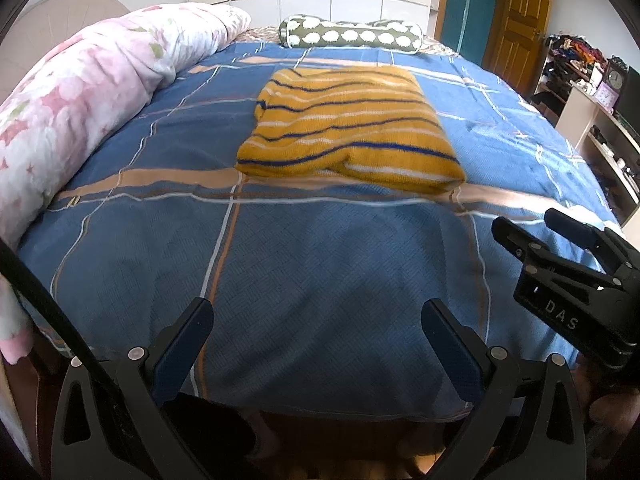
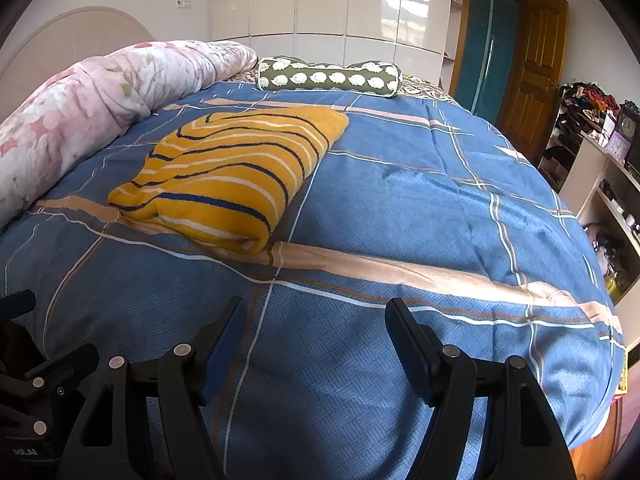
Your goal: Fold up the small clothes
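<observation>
A yellow knit garment with blue and white stripes [image 1: 348, 128] lies folded into a flat rectangle on the blue checked bedcover [image 1: 304, 264]; it also shows in the right wrist view [image 2: 232, 176], left of centre. My left gripper [image 1: 318, 312] is open and empty, held over the near part of the bed, well short of the garment. My right gripper [image 2: 316, 312] is open and empty, also near the bed's front edge; it appears in the left wrist view [image 1: 524, 224] at the right.
A pink floral duvet [image 1: 80, 100] is rolled along the bed's left side. A green bolster pillow [image 1: 352, 34] lies at the head. A shelf unit [image 1: 600, 128] with a clock and clutter stands right of the bed, near a wooden door [image 1: 516, 16].
</observation>
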`<state>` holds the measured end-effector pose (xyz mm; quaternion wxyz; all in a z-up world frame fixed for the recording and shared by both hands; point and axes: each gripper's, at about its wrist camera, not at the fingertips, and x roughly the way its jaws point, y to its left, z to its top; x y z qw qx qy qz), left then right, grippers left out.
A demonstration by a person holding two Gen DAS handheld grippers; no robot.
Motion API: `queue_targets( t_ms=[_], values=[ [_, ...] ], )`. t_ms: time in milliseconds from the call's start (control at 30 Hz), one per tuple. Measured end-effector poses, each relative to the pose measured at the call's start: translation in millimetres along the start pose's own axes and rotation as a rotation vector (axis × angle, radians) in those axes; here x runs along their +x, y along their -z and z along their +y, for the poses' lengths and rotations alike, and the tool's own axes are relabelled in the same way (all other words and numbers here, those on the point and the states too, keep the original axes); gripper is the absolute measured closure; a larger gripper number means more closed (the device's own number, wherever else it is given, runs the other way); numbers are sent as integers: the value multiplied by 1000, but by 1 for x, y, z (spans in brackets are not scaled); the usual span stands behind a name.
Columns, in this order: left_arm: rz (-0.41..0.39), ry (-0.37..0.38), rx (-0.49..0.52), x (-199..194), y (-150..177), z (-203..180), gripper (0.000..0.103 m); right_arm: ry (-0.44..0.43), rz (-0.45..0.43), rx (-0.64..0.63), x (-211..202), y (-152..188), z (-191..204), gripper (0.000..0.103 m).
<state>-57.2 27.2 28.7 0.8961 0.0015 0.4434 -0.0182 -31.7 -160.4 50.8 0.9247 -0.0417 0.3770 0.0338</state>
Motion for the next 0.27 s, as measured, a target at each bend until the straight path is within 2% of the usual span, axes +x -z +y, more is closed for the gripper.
queue_targets(
  t_ms=[133,267],
  values=[
    [-52,-19,-1,-8,-12,6,0,-10,-18,-14,-3,-8,0,27],
    [-31,15,-33,-4,-32,26,0,-22,-28,14,-4,-19,-11,27]
  ],
)
